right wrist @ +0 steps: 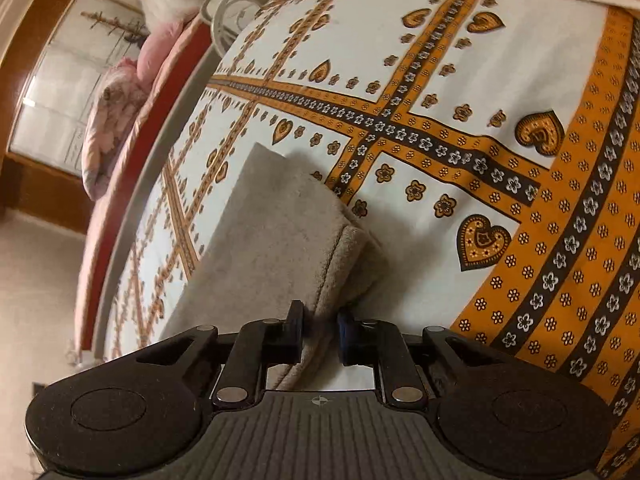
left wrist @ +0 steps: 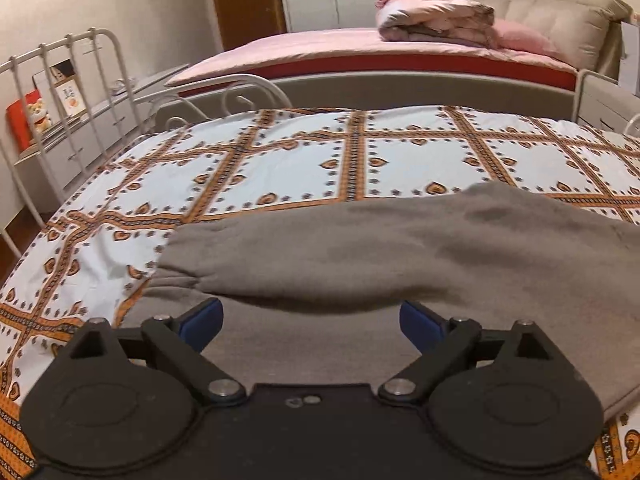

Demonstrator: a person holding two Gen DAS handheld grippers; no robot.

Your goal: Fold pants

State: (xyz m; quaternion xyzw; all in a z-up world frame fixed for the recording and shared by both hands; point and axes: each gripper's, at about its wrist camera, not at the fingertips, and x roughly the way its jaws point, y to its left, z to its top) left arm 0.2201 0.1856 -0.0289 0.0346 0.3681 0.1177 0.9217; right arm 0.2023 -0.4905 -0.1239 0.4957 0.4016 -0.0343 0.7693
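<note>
Pants point(left wrist: 400, 248) of grey fleece lie across the near part of the bed point(left wrist: 280, 168), on a white sheet point(right wrist: 460, 80) patterned with orange bands, hearts and small flowers. In the left wrist view one leg runs from the right edge toward the left, ending in a gathered cuff point(left wrist: 176, 276) near the bed's near left corner, with a second layer of the same cloth beneath it.

The left tool point(left wrist: 311, 320) hangs over that lower layer with its blue-padded jaws spread wide apart; nothing is pinched between them, and the folded edge of the leg lies just beyond the tips.

The right tool point(right wrist: 320, 336) has its jaws drawn close together, clamped on a fold of the pants at a seamed corner; the cloth rises between the black pads and stretches away up the sheet.

Beyond the white metal bed frame point(left wrist: 80, 80) stands a second bed with a pink cover point(left wrist: 360, 48). No brand or readable writing shows on the pants or the tools.
</note>
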